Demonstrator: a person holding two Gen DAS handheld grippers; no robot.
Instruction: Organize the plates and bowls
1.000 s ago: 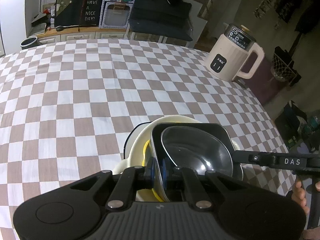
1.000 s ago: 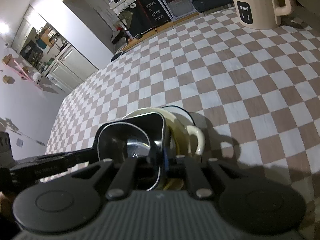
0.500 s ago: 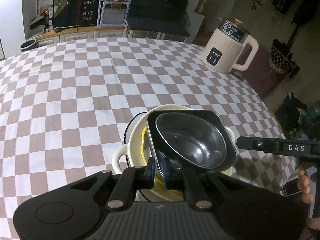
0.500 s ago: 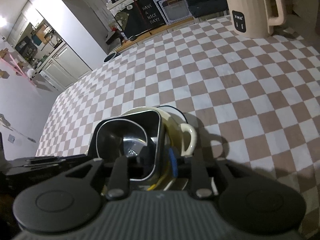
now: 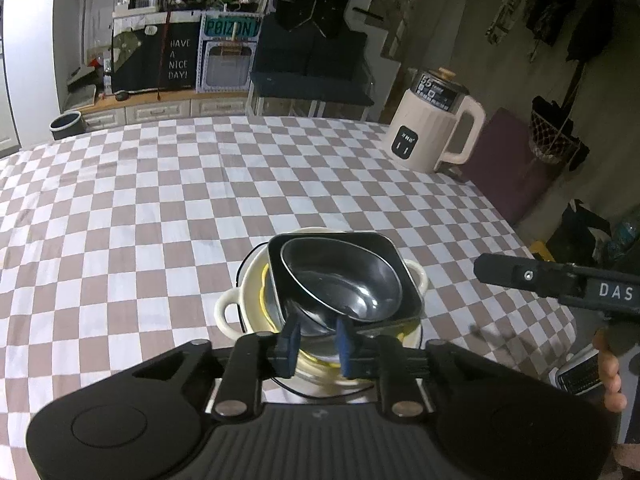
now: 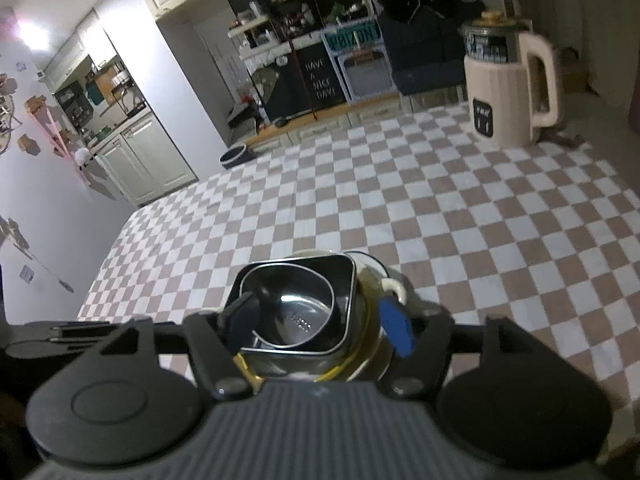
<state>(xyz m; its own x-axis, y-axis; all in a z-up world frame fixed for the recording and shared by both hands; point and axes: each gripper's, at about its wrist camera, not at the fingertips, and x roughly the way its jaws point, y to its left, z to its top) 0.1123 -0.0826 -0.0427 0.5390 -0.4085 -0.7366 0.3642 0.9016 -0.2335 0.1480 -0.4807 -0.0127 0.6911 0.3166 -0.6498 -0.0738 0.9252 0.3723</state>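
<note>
On the checkered table stands a stack: a cream two-handled pot (image 5: 226, 312) (image 6: 394, 290) on a dark-rimmed plate (image 5: 245, 266), something yellow (image 5: 264, 292) inside it, then a black square dish (image 5: 402, 268) (image 6: 345, 280), and a steel bowl (image 5: 344, 280) (image 6: 296, 304) on top. My left gripper (image 5: 318, 340) hovers at the stack's near edge, its jaws opening; the blue pads stand apart and press on nothing. My right gripper (image 6: 318, 322) is over the stack from the other side. Its jaws are opening wide, and the dishes lie below the gap, untouched.
A cream electric kettle (image 5: 432, 132) (image 6: 504, 92) stands at the table's far right edge. The person's hand (image 5: 610, 376) holds the right gripper's handle beside a small device (image 5: 576, 376). Checkered cloth (image 5: 160, 200) stretches far and left of the stack. Cabinets and shelves lie beyond.
Both grippers were shut on the black dish's rim on opposite sides. Both have let go, opened, and drawn back and up, so the stack looks smaller and farther off.
</note>
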